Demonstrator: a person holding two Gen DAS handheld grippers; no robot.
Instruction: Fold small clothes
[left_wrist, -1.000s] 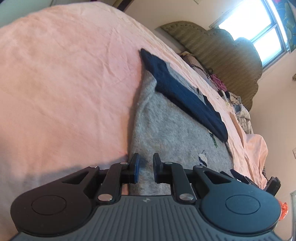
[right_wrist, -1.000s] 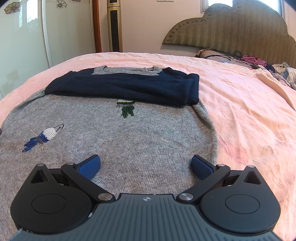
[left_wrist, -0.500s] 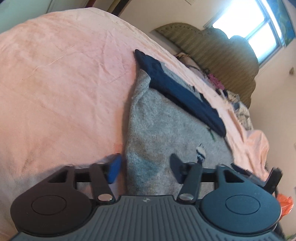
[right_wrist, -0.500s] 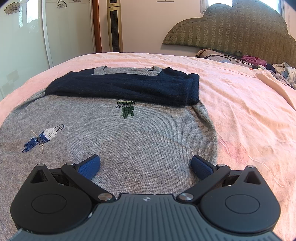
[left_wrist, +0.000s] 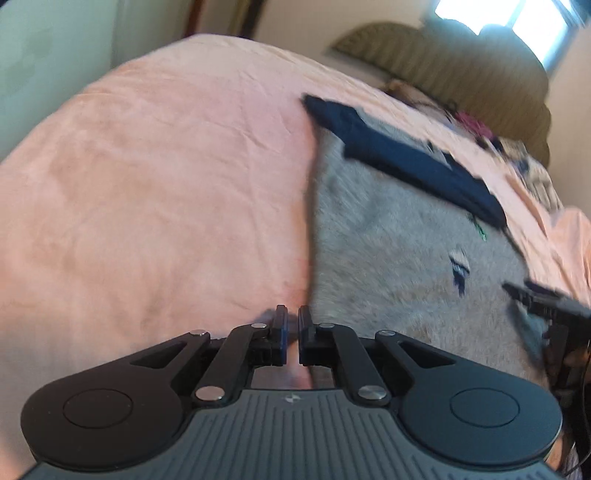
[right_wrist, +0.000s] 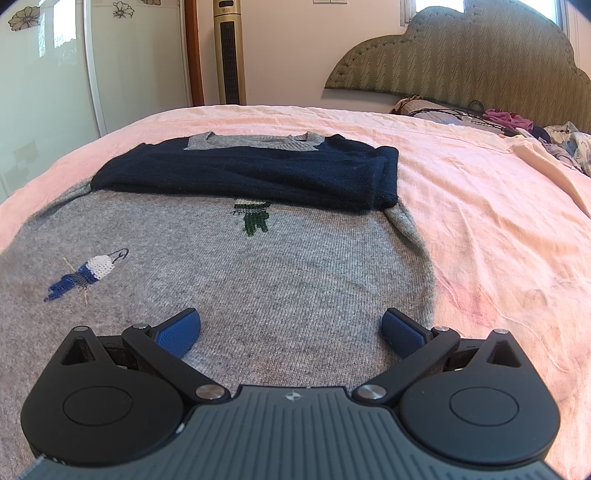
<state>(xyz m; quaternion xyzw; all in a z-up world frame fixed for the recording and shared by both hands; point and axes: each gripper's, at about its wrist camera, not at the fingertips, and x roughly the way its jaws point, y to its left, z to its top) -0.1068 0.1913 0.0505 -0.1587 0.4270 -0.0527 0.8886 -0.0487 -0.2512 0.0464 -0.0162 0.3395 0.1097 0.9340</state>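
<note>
A small grey knit sweater (right_wrist: 295, 266) with navy sleeves (right_wrist: 258, 177) folded across its chest lies flat on the pink bedsheet (right_wrist: 498, 221). My right gripper (right_wrist: 291, 328) is open and empty, low over the sweater's bottom hem. In the blurred left wrist view the sweater (left_wrist: 399, 258) lies to the right. My left gripper (left_wrist: 291, 332) has its jaws almost closed with a thin gap, at the sweater's left bottom edge. I cannot see any cloth between the pads. The right gripper (left_wrist: 546, 306) shows at the far right of that view.
A green padded headboard (right_wrist: 461, 59) stands at the back right with a pile of clothes (right_wrist: 517, 125) below it. A tall fan (right_wrist: 229, 51) and a glass wardrobe door (right_wrist: 44, 81) are at the back left. Pink sheet (left_wrist: 147, 203) spreads left of the sweater.
My left gripper opened wide half a second ago and has closed again, shifting slightly left to the sweater's edge. The right gripper has not moved.
</note>
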